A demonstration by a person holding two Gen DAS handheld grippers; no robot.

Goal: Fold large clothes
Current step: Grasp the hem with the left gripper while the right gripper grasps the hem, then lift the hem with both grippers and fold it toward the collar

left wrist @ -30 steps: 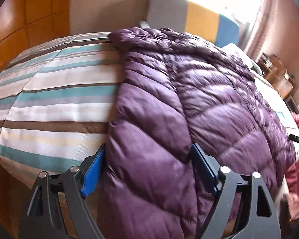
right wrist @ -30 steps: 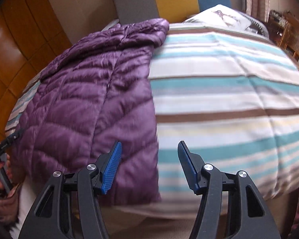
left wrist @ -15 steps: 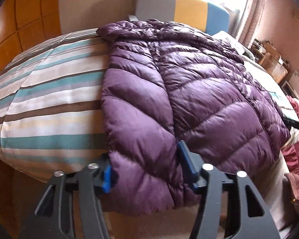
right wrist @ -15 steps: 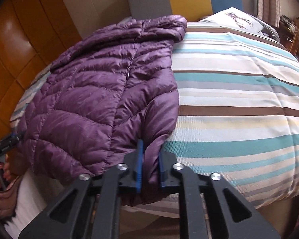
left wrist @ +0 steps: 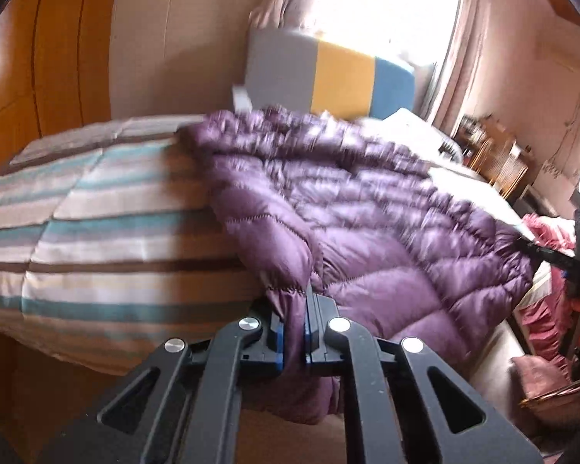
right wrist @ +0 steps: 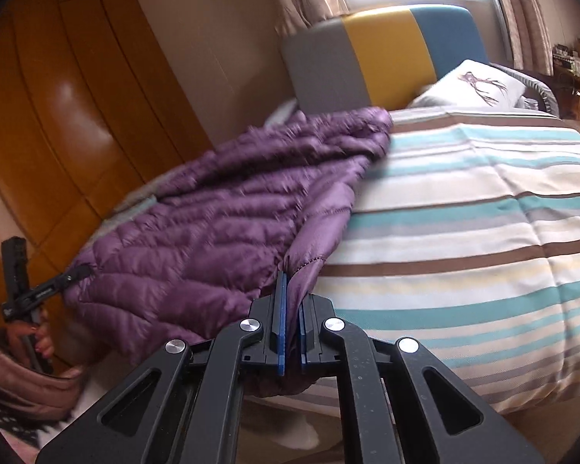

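Jacket gripped at both hem corners.
Left gripper point(left wrist: 294, 332) and right gripper point(right wrist: 293, 328) each pinch the purple jacket point(left wrist: 367, 224), lifting its hem off the striped duvet point(right wrist: 464, 232).

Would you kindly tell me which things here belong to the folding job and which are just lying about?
In the job:
purple puffer jacket
left tool
right tool
striped duvet

Lying about:
white pillow
pink clothing
headboard
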